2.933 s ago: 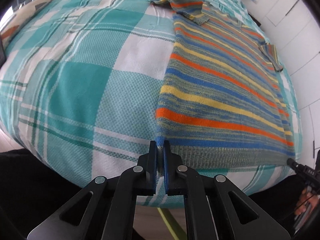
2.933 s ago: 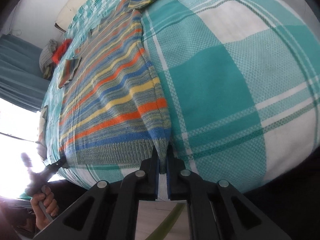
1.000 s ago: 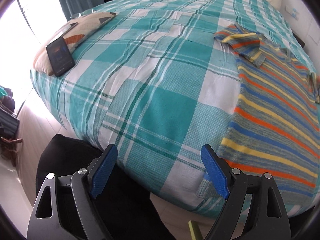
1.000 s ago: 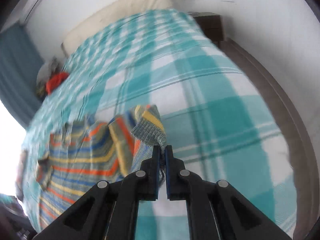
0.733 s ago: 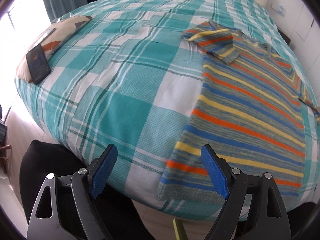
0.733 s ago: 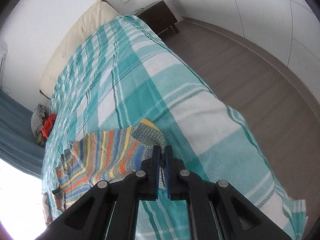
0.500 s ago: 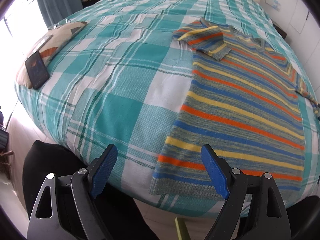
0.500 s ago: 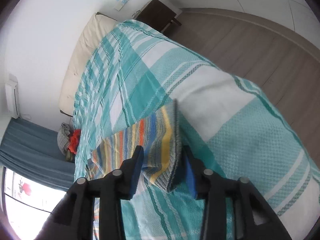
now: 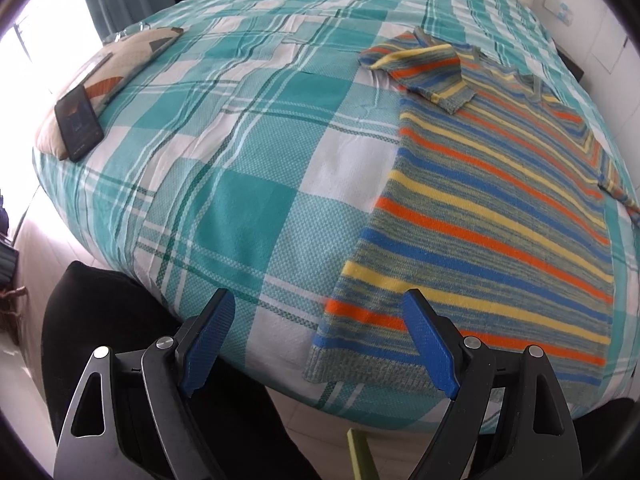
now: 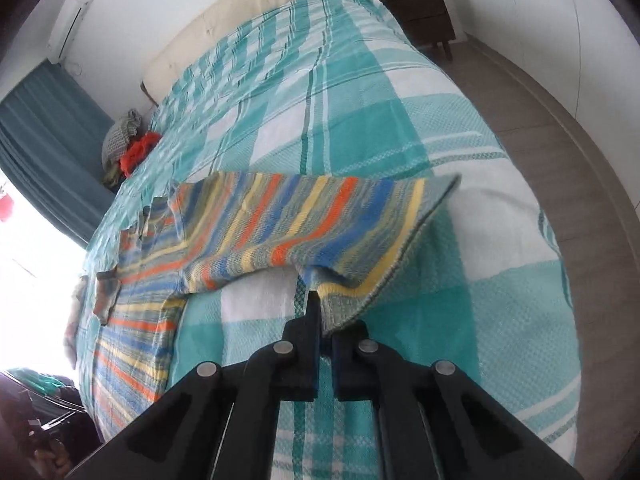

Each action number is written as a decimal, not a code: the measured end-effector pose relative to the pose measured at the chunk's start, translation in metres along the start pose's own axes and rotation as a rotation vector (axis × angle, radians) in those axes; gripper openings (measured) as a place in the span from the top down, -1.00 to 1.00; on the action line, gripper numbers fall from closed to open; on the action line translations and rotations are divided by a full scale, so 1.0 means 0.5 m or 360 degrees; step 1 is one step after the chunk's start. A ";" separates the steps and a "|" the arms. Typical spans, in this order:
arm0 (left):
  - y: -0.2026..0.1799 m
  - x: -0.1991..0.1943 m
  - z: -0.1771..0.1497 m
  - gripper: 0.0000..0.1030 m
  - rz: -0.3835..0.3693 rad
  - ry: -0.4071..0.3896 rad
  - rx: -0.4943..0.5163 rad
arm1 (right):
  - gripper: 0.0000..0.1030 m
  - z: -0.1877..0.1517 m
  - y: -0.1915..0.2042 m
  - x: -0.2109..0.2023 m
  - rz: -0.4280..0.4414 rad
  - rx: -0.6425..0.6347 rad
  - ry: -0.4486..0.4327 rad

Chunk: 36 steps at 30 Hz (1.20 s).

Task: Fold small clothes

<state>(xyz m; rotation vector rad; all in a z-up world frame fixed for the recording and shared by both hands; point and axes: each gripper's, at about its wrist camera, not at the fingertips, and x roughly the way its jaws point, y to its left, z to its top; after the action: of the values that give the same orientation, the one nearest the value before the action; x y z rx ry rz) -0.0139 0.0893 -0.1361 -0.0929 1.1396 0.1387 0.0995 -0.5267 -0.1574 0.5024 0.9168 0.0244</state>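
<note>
My left tongs (image 9: 316, 340) hang spread wide at the bottom of the left wrist view, blue pads (image 9: 208, 336) apart, nothing between them but air above the bed's near edge. The striped sweater (image 9: 492, 216) lies flat on the teal-and-white checked bedspread (image 9: 248, 168), filling the right half of that frame; its ribbed hem sits at the bed's near edge, partly behind my right-hand pad, and I cannot tell whether they touch. One sleeve is folded over the body at upper centre-right. A dark phone (image 9: 78, 124) rests on a pillow (image 9: 132, 56) at far left, well apart from the sweater.

My right tongs (image 10: 326, 312) have just been closing and now stand pressed together at lower centre of the right wrist view, pinching a ribbed edge of the striped sweater (image 10: 280, 224). That part of the knit is lifted off the bedspread (image 10: 360, 128) and stretches across mid-frame; the rest trails down to lower left. Clothes (image 10: 128, 148) are heaped at upper left near the curtain (image 10: 44, 140).
</note>
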 end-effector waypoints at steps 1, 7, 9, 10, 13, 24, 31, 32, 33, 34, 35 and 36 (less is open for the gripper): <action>0.002 0.003 -0.001 -0.69 0.0009 0.0006 0.0010 | 0.93 0.010 -0.024 -0.016 0.0104 0.0119 0.0019; 0.003 0.023 -0.007 -0.69 0.0010 0.0063 0.0012 | 0.92 -0.007 -0.143 -0.025 0.0106 0.0527 0.0341; -0.001 0.018 -0.008 -0.69 0.0008 0.0048 0.0017 | 0.86 -0.034 -0.135 -0.004 0.0088 0.0429 0.0423; -0.004 0.016 -0.009 -0.69 0.0010 0.0042 0.0022 | 0.70 -0.039 -0.132 -0.007 0.0106 0.0417 0.0379; -0.011 0.014 -0.011 -0.69 0.0018 0.0042 0.0059 | -0.16 -0.042 -0.154 -0.031 0.0245 0.0531 0.0195; -0.022 0.022 -0.009 -0.69 0.0026 0.0064 0.0045 | 0.96 0.052 -0.158 -0.011 -0.0168 0.0507 -0.0017; -0.013 0.032 -0.004 -0.69 0.0080 0.0055 0.0079 | 0.98 0.042 -0.154 -0.029 -0.0572 0.0481 -0.0098; -0.008 0.029 -0.003 -0.69 0.0067 0.0044 0.0060 | 0.97 0.042 -0.156 -0.030 -0.0580 0.0501 -0.0105; -0.003 0.026 -0.002 -0.69 0.0059 0.0034 0.0045 | 0.97 0.043 -0.158 -0.033 -0.0568 0.0526 -0.0114; 0.001 0.023 -0.001 -0.69 0.0059 0.0025 0.0037 | 0.94 0.043 -0.159 -0.038 -0.0544 0.0530 -0.0134; 0.004 0.021 -0.002 -0.69 0.0061 0.0018 0.0033 | 0.81 0.043 -0.159 -0.045 -0.0491 0.0531 -0.0163; 0.008 0.021 -0.004 -0.69 0.0063 0.0013 0.0031 | 0.69 0.038 -0.155 -0.056 -0.0427 0.0543 -0.0192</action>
<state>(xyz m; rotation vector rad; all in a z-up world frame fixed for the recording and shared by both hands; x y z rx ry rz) -0.0119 0.0934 -0.1462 -0.0532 1.1511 0.1626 0.0821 -0.6094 -0.1599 0.6846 0.8667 -0.4078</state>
